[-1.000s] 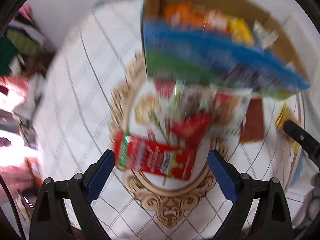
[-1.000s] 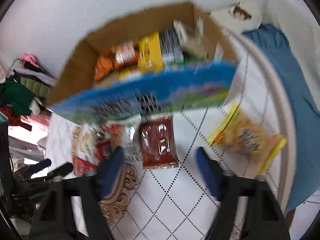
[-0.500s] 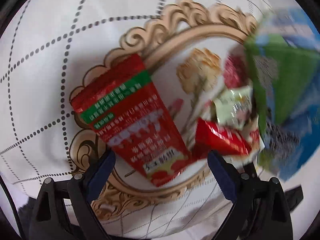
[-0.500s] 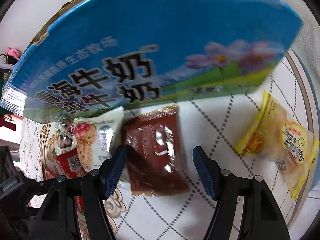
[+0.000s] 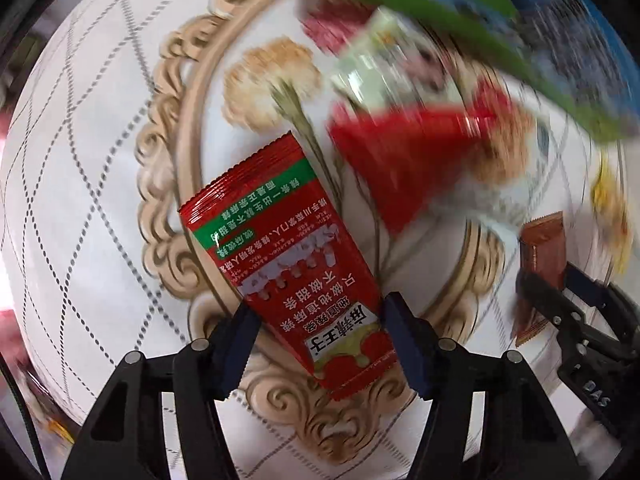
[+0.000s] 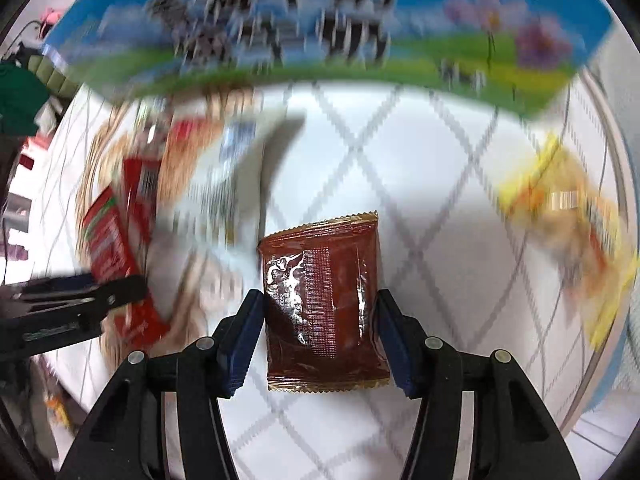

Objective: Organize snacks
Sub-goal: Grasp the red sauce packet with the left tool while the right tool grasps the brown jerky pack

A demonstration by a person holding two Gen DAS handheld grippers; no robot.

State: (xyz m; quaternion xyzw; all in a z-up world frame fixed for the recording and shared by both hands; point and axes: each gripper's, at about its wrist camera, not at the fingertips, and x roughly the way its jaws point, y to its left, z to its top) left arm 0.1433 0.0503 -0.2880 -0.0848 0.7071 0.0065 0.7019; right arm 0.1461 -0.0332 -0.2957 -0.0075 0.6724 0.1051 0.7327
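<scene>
My left gripper (image 5: pixel 320 332) is down on the tablecloth with its jaws around the near end of a red snack packet (image 5: pixel 288 256); the jaws look narrowed against it. My right gripper (image 6: pixel 320 332) is likewise around a brown packet (image 6: pixel 324 300), jaws at its sides. A pile of red and white snack packets (image 5: pixel 420 136) lies beyond, blurred. A yellow packet (image 6: pixel 568 216) lies to the right. The blue and green carton box (image 6: pixel 320 24) stands at the back. The right gripper with the brown packet also shows in the left wrist view (image 5: pixel 560 292).
The round table has a white cloth with a gold ornate oval print (image 5: pixel 168 168). Its edge (image 6: pixel 616 184) curves at the right. Clutter of clothes (image 6: pixel 20 100) shows past the table's left side.
Both grippers have dropped low to the table and moved in. The left jaws have narrowed around the red packet, the right jaws around the brown packet.
</scene>
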